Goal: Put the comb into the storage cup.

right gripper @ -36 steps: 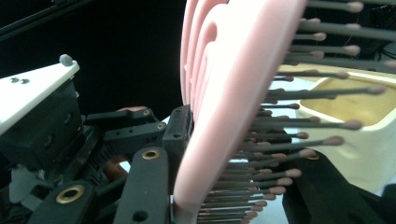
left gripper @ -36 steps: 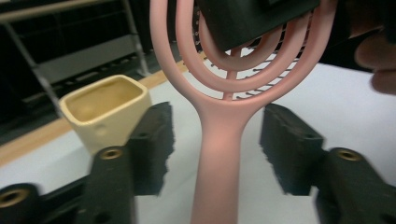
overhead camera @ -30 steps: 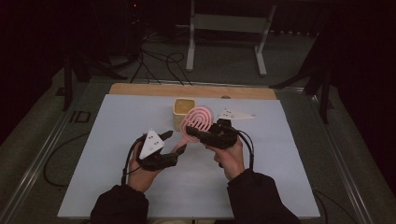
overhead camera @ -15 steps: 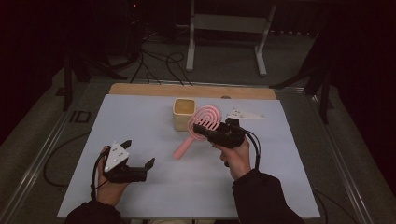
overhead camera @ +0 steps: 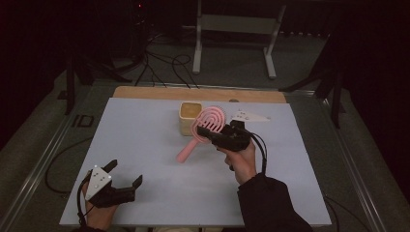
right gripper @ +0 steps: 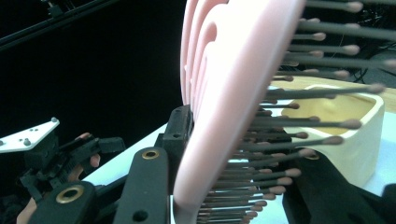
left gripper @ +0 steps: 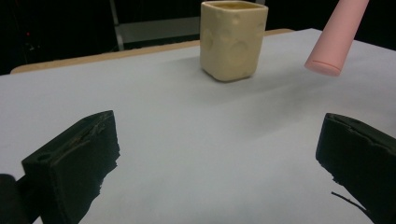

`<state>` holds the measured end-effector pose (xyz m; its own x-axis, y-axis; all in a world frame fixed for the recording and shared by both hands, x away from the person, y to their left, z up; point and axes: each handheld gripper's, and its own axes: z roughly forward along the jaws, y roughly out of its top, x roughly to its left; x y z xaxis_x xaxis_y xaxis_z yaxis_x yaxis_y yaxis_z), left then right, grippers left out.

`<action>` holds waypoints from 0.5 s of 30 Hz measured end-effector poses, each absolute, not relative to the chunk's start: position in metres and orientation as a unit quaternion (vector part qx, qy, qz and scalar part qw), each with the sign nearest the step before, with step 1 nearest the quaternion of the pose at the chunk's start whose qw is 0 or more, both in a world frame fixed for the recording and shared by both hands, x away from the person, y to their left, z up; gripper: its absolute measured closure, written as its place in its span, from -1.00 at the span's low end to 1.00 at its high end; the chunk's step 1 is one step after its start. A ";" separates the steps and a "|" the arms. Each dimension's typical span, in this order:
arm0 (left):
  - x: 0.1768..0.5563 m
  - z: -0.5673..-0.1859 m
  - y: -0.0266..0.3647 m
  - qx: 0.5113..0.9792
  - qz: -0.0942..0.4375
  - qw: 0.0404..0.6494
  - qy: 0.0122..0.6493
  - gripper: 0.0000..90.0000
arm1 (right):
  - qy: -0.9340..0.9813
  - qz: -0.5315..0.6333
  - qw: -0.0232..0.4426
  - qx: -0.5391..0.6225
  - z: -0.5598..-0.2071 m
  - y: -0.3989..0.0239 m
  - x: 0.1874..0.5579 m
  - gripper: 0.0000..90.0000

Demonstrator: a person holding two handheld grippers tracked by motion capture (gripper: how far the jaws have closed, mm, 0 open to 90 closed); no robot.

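My right gripper (overhead camera: 207, 134) is shut on the head of a pink hairbrush (overhead camera: 211, 119) and holds it above the table; the handle slants down to the left. In the right gripper view the brush (right gripper: 224, 116) stands between the jaws of the right gripper (right gripper: 233, 196), bristles to the right. A cream cup (overhead camera: 190, 117) stands just behind the brush. My left gripper (overhead camera: 124, 172) sits at the near left corner. Its jaws have just been opening and nothing is between them. The left gripper (left gripper: 219, 154) faces the cup (left gripper: 233, 39) and the handle's tip (left gripper: 334, 42).
A white mat (overhead camera: 145, 145) covers the table, with a wooden strip (overhead camera: 154, 93) along its far edge. Beyond it are a metal stand (overhead camera: 234, 29) and cables on the dark floor. The left gripper (right gripper: 60, 154) shows far off in the right gripper view.
My left gripper has drawn back from the brush handle toward the near left corner, with its jaws wider apart. The right gripper keeps the brush in place.
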<state>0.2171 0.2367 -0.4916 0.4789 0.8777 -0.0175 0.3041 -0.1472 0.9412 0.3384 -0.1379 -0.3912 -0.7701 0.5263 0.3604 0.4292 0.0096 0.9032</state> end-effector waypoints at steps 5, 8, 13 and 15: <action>0.218 -0.493 0.234 0.698 0.291 0.499 0.423 -1.00 | 0.710 0.616 0.040 0.339 -0.393 -0.134 0.340 0.41; 0.220 -0.495 0.234 0.699 0.287 0.499 0.425 -1.00 | 0.709 0.616 0.041 0.341 -0.392 -0.133 0.341 0.42; 0.221 -0.497 0.233 0.700 0.282 0.500 0.425 -1.00 | 0.705 0.619 0.042 0.343 -0.390 -0.135 0.344 0.41; 0.221 -0.497 0.233 0.699 0.283 0.500 0.426 -1.00 | 0.703 0.620 0.042 0.345 -0.388 -0.135 0.345 0.41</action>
